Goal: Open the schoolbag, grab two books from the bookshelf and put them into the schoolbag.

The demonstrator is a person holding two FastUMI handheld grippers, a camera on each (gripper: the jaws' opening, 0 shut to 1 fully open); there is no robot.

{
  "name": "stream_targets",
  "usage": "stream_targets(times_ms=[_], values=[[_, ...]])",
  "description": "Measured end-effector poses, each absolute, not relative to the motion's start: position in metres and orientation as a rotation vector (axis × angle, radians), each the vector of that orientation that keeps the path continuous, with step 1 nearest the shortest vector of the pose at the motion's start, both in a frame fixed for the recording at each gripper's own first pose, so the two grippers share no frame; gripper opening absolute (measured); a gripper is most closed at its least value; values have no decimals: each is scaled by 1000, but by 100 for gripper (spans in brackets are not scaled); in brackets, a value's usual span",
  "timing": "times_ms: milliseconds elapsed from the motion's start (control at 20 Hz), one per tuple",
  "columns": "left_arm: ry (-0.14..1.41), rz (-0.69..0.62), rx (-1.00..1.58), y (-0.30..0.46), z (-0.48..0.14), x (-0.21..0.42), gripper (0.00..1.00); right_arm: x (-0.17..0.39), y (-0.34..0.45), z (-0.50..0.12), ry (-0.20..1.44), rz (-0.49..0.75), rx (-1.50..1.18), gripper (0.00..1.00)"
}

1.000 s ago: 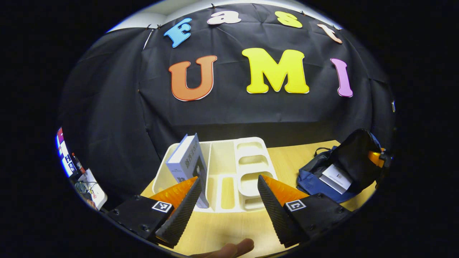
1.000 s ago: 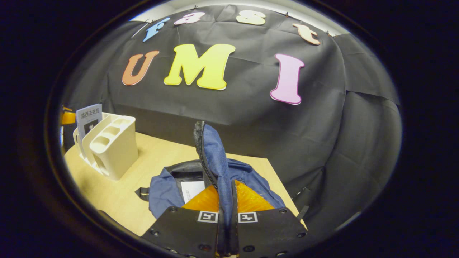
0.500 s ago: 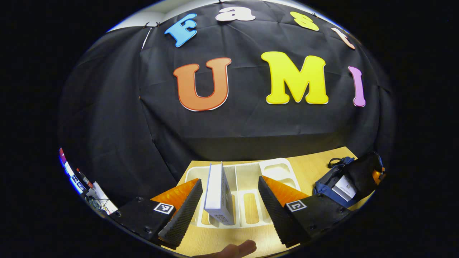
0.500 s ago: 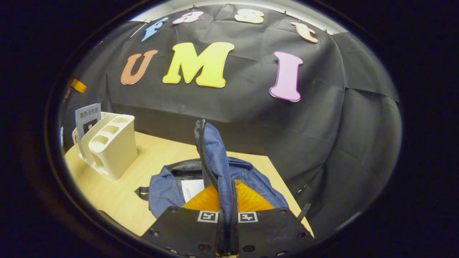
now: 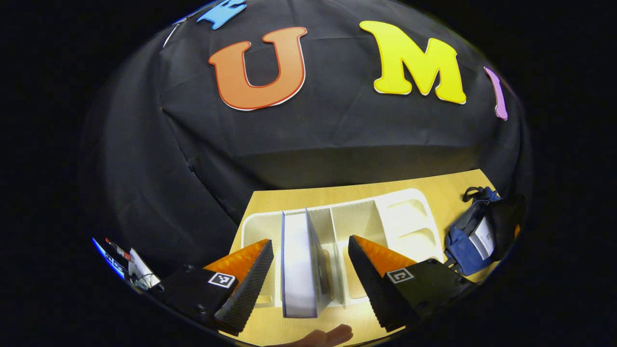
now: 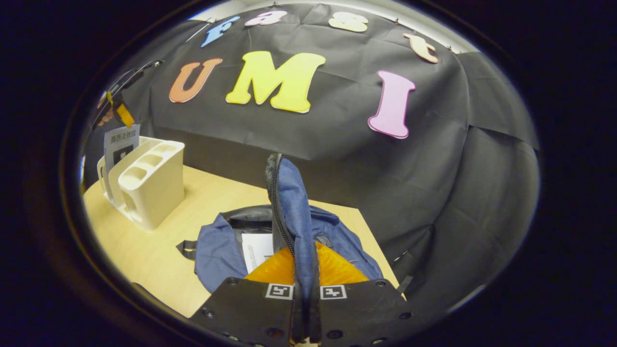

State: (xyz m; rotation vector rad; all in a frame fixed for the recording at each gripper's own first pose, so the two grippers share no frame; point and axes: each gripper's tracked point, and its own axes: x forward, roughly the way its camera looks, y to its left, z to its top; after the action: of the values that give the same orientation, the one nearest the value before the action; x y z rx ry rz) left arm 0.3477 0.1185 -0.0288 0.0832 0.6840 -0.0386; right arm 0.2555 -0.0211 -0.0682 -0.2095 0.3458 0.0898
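The tabletop (image 6: 159, 260) carries everything the task needs, set well apart: the cream shelf (image 5: 337, 226) at one end and the bag (image 6: 318, 231) at the other, which leaves each gripper its own working room

The bag lies slumped on the tabletop with its zip undone. Its blue flap (image 6: 294, 212) stands upright because the right gripper (image 6: 303, 308) has its fingers pressed together on the fabric and is lifting it; that keeps the mouth gaping so a book can be dropped in without snagging. Inside the opening a white book (image 6: 258, 248) already lies, so by my reading one of the two is delivered and one is left

The shelf is a divided tray, and its slots hold a book on edge so the fingers can come down either side of it. In the left gripper view the second book (image 5: 299, 265) stands upright in a slot near the shelf's left end, page edges facing the camera

The left gripper (image 5: 308, 284) hangs over it with fingers spread wide, one on each side of the book and neither touching, holding nothing. That straddle looks like the set-up for closing on the book's covers. A fingertip (image 5: 332, 336) of the holding hand shows at the bottom edge
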Motion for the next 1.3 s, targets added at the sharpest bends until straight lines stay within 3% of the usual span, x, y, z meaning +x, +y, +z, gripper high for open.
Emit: stream_targets(times_ms=[50, 100, 400, 700, 1300], values=[[713, -45, 84, 119, -35, 347, 97, 255, -21, -69, 347, 89, -215, 10], [751, -48, 84, 119, -43, 344, 97, 254, -22, -70, 351, 90, -214, 6], [842, -32, 88, 126, -65, 343, 90, 254, -25, -74, 357, 85, -192, 6], [913, -67, 21, 109, -75, 329, 47, 250, -26, -77, 357, 94, -167, 6], [831, -32, -100, 128, -34, 245, 39, 246, -24, -82, 347, 115, -124, 6]])
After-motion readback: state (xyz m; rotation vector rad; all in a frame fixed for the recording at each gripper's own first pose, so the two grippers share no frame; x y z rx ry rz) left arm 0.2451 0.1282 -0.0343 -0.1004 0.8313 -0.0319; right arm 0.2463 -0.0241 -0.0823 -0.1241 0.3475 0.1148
